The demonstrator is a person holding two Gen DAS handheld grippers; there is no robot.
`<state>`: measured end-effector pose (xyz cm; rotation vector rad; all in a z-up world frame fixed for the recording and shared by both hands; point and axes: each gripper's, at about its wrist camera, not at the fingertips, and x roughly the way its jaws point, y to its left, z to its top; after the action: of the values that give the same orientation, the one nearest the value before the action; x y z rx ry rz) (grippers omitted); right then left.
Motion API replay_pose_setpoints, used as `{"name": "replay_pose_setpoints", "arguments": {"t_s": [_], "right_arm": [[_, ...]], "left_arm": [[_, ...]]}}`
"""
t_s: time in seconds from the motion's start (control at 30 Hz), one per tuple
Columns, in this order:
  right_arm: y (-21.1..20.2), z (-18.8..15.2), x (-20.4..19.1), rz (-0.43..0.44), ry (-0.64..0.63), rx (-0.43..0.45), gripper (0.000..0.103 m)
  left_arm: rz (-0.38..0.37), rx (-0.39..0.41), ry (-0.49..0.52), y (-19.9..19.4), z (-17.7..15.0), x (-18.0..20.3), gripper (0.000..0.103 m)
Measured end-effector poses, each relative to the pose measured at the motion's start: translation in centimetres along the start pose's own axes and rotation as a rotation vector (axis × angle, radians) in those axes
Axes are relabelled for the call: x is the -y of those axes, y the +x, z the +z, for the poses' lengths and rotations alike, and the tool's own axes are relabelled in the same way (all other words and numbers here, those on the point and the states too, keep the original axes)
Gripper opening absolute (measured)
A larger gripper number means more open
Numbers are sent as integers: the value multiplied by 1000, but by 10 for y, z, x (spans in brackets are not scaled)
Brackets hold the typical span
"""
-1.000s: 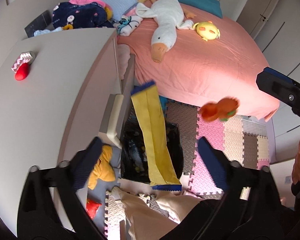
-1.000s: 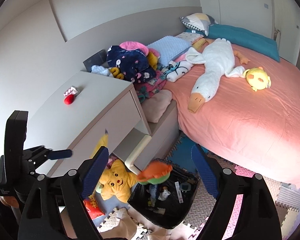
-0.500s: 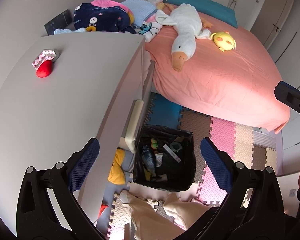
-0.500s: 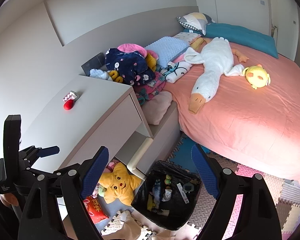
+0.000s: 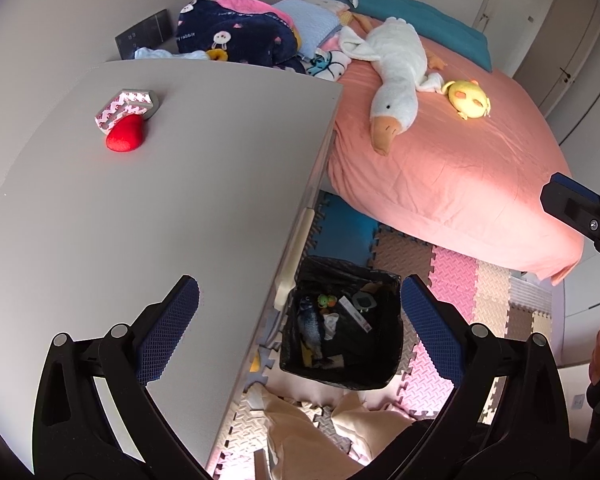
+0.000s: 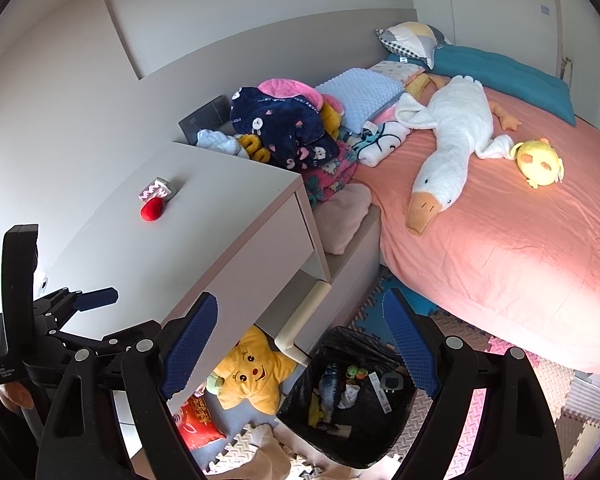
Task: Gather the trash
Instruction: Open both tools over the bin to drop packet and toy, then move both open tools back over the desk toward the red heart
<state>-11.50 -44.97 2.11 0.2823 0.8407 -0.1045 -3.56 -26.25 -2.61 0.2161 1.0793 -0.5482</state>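
Observation:
A black-lined trash bin (image 5: 384, 378) stands on the foam floor mats beside the grey desk, with several items of trash inside; it also shows in the right wrist view (image 6: 374, 446). My left gripper (image 5: 300, 330) is open and empty, held high over the desk edge and the bin. My right gripper (image 6: 298, 346) is open and empty, above the bin. On the desk top (image 5: 180, 200) lie a red heart-shaped thing (image 5: 125, 139) and a small pink-patterned box (image 5: 126, 106); both also show in the right wrist view, heart (image 6: 152, 210), box (image 6: 158, 190).
A bed with a pink sheet (image 5: 460, 152) carries a white goose plush (image 5: 396, 80) and a yellow chick plush (image 5: 470, 98). Folded blankets (image 6: 284, 124) pile up behind the desk. A yellow star plush (image 6: 248, 372) and a red packet (image 6: 196, 420) lie under the desk.
A yellow strip and an orange-green item were falling over the bin a second ago; now they are out of the air. Both grippers have risen, the left over the desk.

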Motion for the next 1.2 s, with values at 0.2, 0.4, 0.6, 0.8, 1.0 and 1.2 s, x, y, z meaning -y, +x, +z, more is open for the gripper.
{"name": "replay_pose_setpoints", "arguments": {"t_s": [0.2, 0.4, 0.6, 0.8, 1.0, 1.2], "right_arm": [[16, 11, -18, 11, -13, -10, 85], [36, 23, -37, 25, -18, -24, 85], [56, 34, -56, 44, -32, -41, 85], [78, 46, -75, 58, -50, -58, 85], [101, 55, -90, 61, -66, -79, 85], [123, 64, -101, 58, -80, -86, 85]], "left_arm": [[13, -4, -24, 1, 7, -25, 98], [39, -13, -63, 5, 13, -53, 98], [54, -18, -107, 9, 19, -82, 98], [63, -13, -121, 16, 30, -104, 98], [72, -7, -143, 27, 44, -127, 98], [81, 5, -161, 41, 59, -145, 98]]}}
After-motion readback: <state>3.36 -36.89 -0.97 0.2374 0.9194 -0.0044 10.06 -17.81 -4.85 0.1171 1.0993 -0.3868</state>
